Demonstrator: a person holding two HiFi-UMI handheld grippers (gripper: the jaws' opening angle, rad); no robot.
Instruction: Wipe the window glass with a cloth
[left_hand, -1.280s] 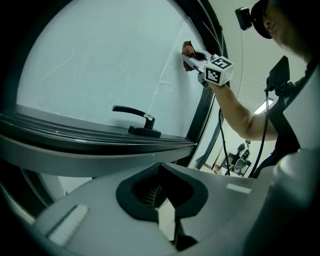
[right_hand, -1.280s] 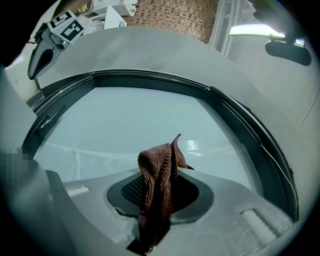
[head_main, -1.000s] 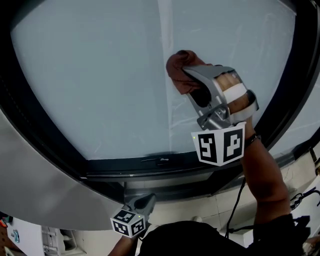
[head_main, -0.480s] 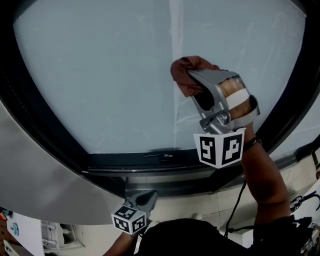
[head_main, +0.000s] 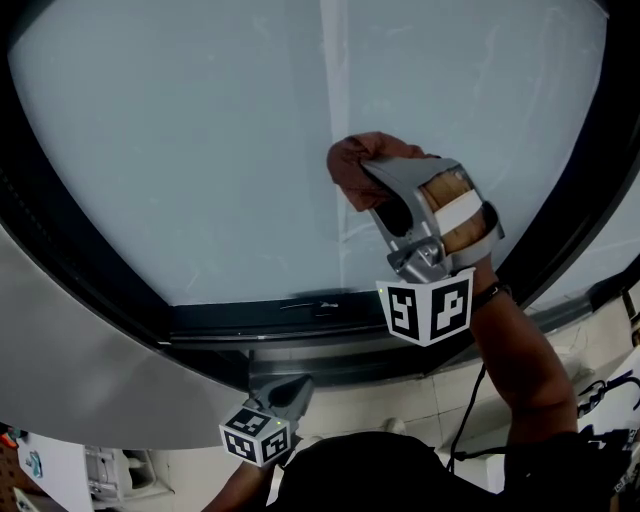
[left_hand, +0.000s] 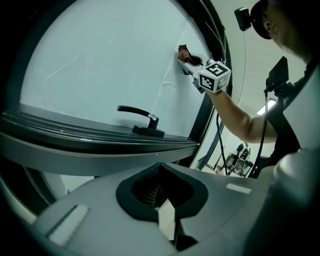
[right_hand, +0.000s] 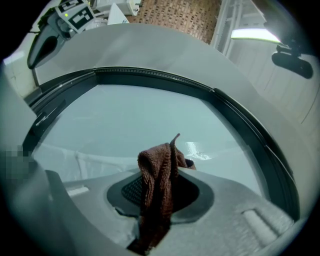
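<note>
A brown cloth (head_main: 352, 166) is pinched in my right gripper (head_main: 372, 178), which is shut on it and presses it against the frosted window glass (head_main: 200, 150) beside a pale vertical streak. In the right gripper view the cloth (right_hand: 159, 186) hangs bunched between the jaws with the glass (right_hand: 125, 125) right behind. My left gripper (head_main: 290, 396) hangs low under the window sill, shut with nothing in it. In the left gripper view the jaws are closed together, and the right gripper (left_hand: 189, 61) with the cloth (left_hand: 183, 51) shows far up on the glass.
A black window frame (head_main: 60, 270) rings the pane, with a black handle (left_hand: 140, 120) on its lower rail. A grey curved sill (head_main: 90, 380) lies below. A cable (head_main: 470, 420) trails from the right arm. Shelves and gear stand at the lower left and right.
My right gripper with the cloth slid down the glass and slightly left compared with half a second ago. The left gripper has stayed where it was.
</note>
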